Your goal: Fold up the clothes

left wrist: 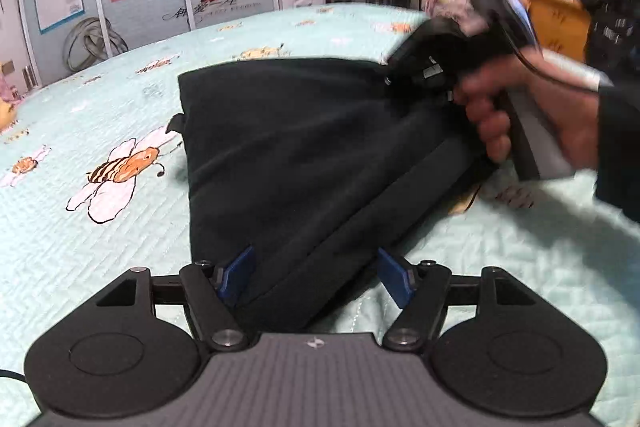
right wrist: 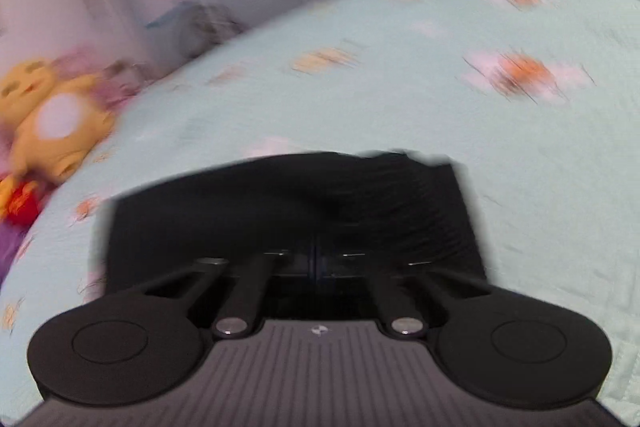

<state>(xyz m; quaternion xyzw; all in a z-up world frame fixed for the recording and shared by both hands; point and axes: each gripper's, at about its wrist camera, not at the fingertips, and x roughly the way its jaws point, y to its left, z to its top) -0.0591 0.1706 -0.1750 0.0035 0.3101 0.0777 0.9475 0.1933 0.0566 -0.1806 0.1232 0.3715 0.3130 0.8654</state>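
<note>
Bee-print quilt (left wrist: 120, 247) under black garment (left wrist: 300, 155), left gripper (left wrist: 316, 279) fingers apart.

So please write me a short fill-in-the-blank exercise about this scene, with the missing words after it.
1. The garment being folded is ____ in colour.
2. It lies on a pale green quilt printed with ____.
3. The left tongs have ____ fingertip pads.
4. In the right wrist view a ____ plush toy lies at the left.

Missing words: black; bees; blue; yellow

Black garment (left wrist: 304, 155), pale mint quilted bedspread (left wrist: 120, 251) with orange-striped bee print, blue-padded gripper (left wrist: 316, 277)
</note>
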